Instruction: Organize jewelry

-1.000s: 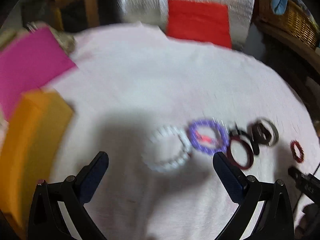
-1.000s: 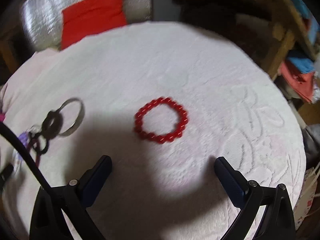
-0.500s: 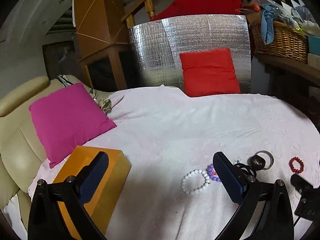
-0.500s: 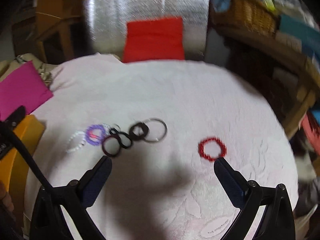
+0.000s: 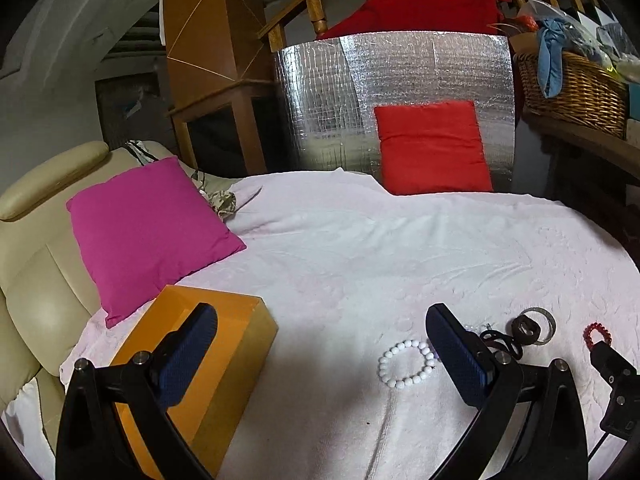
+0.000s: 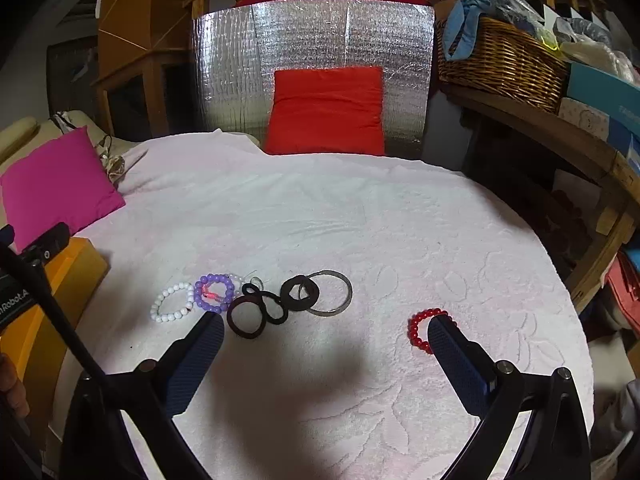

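Right gripper (image 6: 326, 338) and left gripper (image 5: 320, 344): jaws apart, empty. The red bead bracelet (image 6: 420, 330) lies on the pink-covered worktop (image 6: 360, 216), partly behind one right fingertip. Likely light, limp, prone to rolling; pinch across one bead strand. Orange box (image 5: 224, 364) sits left.

The tabletop (image 6: 360, 220) wears a pale pink-white cloth embossed with a leaf pattern. On it lie a white bead bracelet (image 6: 171, 302), a purple bead bracelet (image 6: 214, 293) with a pink spot inside, black hair ties (image 6: 272, 304), a silver-grey bangle (image 6: 334, 292) and a red bead bracelet (image 6: 420, 330). The box (image 5: 224, 356) is orange. One cushion (image 5: 148, 228) is magenta, another (image 6: 326, 110) red against a quilted silver panel (image 6: 312, 32). The basket (image 6: 496, 62) is brown woven wicker. Both jaws carry dark blue textured pads (image 6: 456, 356).
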### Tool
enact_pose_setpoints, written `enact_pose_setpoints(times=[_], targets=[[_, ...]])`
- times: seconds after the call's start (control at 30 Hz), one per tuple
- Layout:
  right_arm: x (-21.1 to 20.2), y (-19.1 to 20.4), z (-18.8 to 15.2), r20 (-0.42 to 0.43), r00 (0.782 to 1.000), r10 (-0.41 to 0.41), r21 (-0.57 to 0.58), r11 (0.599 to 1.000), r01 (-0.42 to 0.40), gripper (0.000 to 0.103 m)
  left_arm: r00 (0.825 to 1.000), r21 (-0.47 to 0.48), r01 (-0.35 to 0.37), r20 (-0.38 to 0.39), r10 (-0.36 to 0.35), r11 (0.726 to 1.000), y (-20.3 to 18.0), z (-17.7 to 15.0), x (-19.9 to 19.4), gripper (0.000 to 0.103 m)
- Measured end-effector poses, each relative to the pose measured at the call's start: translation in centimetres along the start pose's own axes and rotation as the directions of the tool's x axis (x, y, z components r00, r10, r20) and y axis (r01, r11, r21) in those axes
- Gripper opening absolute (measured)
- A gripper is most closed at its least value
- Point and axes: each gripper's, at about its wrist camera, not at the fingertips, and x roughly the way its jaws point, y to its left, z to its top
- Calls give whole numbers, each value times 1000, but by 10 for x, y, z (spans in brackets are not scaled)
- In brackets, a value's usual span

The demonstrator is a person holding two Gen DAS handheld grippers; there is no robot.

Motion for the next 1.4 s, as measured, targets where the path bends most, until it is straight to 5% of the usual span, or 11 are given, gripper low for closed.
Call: enact_pose_setpoints(times=[1.0,1.4], targets=[[30,-17,2,-94,989,116,148,984,-102,102,998,-15,40,-47,-41,999,-5,-5,15,103],[59,-32,-2,-126,962,242,256,945,-204,83,989,-23,80,-122,-82,997,-1,-19,43,103]])
